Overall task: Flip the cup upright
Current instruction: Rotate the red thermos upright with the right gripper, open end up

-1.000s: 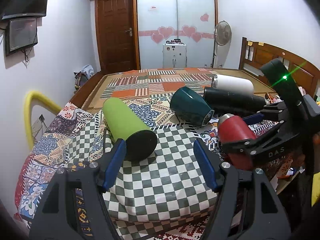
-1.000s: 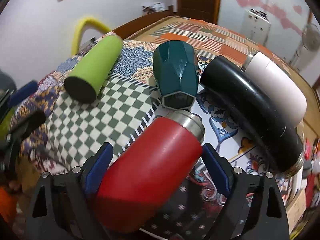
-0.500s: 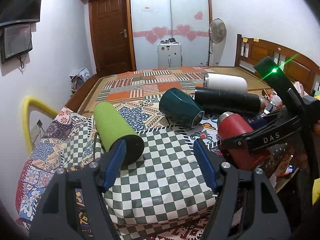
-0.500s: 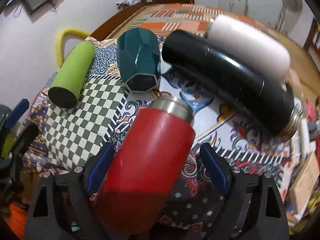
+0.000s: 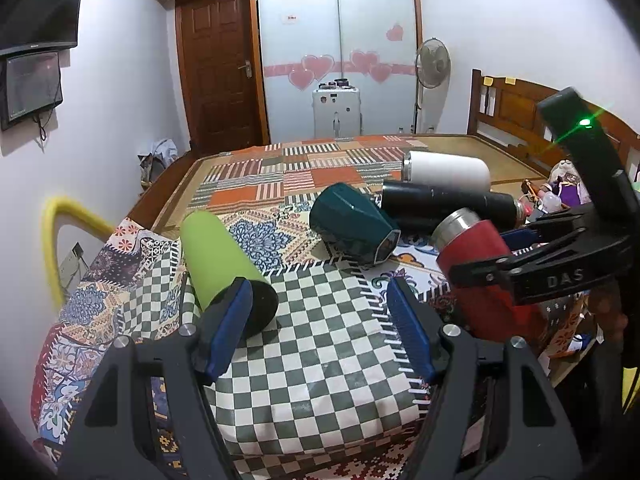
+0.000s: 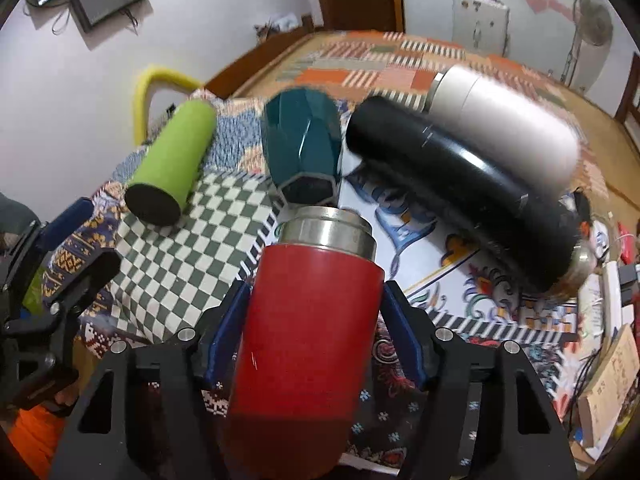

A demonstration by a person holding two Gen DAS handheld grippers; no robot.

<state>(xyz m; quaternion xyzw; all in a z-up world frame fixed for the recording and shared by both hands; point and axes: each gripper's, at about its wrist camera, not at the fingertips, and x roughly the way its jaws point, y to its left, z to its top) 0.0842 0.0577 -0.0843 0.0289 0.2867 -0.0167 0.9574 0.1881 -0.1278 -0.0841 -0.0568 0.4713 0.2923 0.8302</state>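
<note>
Right wrist: red cup [image 6: 308,344] clamped between right hand-held gripper [image 6: 312,336] pads, tilted.

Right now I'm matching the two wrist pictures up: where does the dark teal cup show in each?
Left wrist: dark teal cup lies on its side, right of centre, above the checkered cloth.
Right wrist: cup upper centre, just beyond the red bottle.
Shared landmark: green bottle, left of it.

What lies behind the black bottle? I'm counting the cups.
A white bottle lies right behind the black bottle, parallel. Its lower side is hidden; anything beyond can't be seen.
</note>
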